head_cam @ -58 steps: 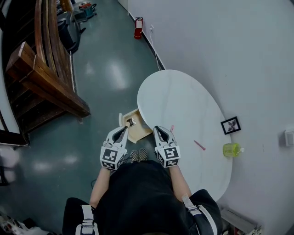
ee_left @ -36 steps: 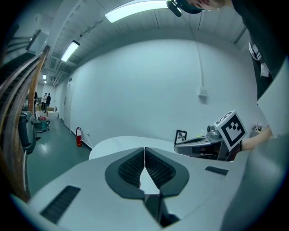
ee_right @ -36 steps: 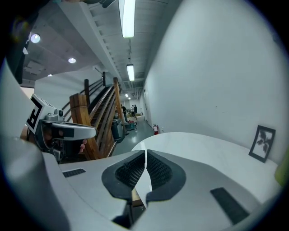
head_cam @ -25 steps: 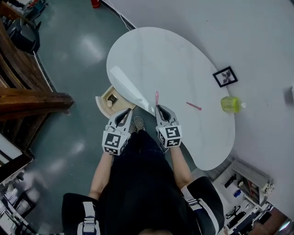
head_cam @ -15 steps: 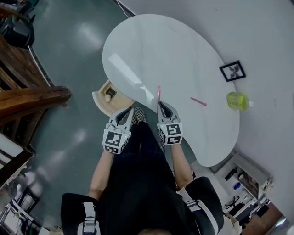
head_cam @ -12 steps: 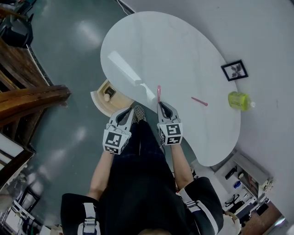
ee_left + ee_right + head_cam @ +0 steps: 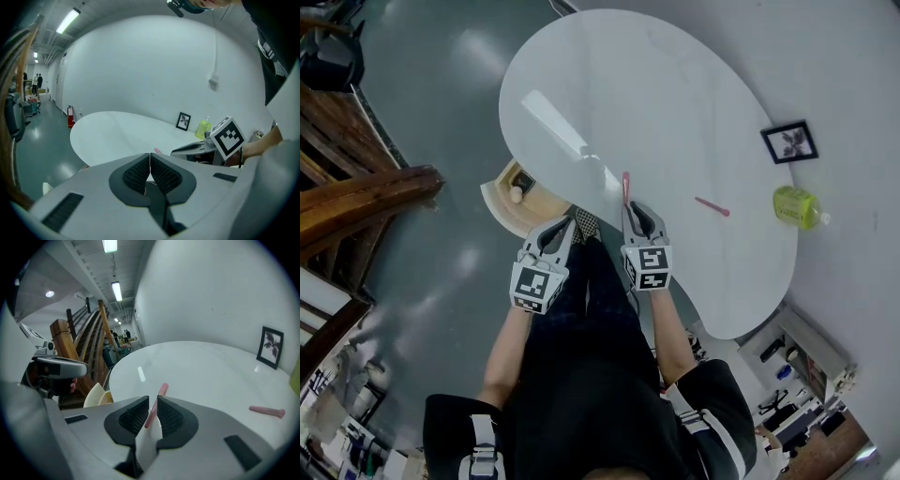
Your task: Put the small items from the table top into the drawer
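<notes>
- Your R gripper is clamped on a pink stick over the table's near edge; the stick's tip pokes out past the jaws.
- Your L gripper: jaws pressed together, nothing btwn them, just off the table's near edge.
- 2nd pink stick lies on the table, right side.
- Open drawer sticks out under the table's left edge, small items inside.

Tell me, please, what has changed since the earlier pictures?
The right gripper has taken hold of a pink stick at the table edge; its fingers are shut on it. The left gripper, earlier over the open drawer with a small item at its fingers, has drawn back, shut and empty. The other stick, bottle and picture stay put.
</notes>
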### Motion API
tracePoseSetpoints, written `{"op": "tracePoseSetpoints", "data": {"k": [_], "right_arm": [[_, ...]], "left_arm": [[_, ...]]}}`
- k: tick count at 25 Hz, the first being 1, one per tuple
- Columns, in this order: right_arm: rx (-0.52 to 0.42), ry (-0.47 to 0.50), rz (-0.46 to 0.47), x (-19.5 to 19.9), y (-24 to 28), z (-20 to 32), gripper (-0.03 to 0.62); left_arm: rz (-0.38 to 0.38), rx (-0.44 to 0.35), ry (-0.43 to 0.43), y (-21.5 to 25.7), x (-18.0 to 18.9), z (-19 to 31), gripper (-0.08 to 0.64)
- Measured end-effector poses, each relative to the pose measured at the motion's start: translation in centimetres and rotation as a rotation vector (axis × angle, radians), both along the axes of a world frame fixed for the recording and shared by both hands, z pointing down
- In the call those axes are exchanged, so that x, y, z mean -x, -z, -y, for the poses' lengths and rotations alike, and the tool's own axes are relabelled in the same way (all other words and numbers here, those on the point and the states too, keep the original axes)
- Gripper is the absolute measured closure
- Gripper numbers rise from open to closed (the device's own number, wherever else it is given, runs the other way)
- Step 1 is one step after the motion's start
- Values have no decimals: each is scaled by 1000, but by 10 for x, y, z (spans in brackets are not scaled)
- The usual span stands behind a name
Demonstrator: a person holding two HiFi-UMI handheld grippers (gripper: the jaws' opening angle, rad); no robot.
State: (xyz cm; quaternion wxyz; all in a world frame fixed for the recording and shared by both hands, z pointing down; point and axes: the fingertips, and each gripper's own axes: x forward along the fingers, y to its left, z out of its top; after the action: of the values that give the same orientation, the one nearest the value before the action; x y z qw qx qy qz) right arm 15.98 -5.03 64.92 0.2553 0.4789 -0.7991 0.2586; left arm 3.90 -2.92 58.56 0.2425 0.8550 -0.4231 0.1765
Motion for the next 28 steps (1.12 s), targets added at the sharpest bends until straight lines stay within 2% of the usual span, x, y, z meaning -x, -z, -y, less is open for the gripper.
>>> {"op": "tracePoseSetpoints", "data": {"k": [1,2,3,5,22,28], "right_arm": [[19,7,-4,0,-4,0,534],[39,14,-4,1,-8,0,440],[57,20,-3,2,-11,0,411],[79,26,-8,2,-16,0,396],[113,73,-53,3,-26,2,399],[104,34,-112,-6,-28,6,509]], "left_arm": [[2,2,0,-1,0,0,540],[5,3,1,-1,0,1,540],[7,4,3,-1,0,2,540],[11,7,8,1,0,4,540],[10,11,22,-2,-3,5,540],[14,11,33,-2,-1,5,540]]}}
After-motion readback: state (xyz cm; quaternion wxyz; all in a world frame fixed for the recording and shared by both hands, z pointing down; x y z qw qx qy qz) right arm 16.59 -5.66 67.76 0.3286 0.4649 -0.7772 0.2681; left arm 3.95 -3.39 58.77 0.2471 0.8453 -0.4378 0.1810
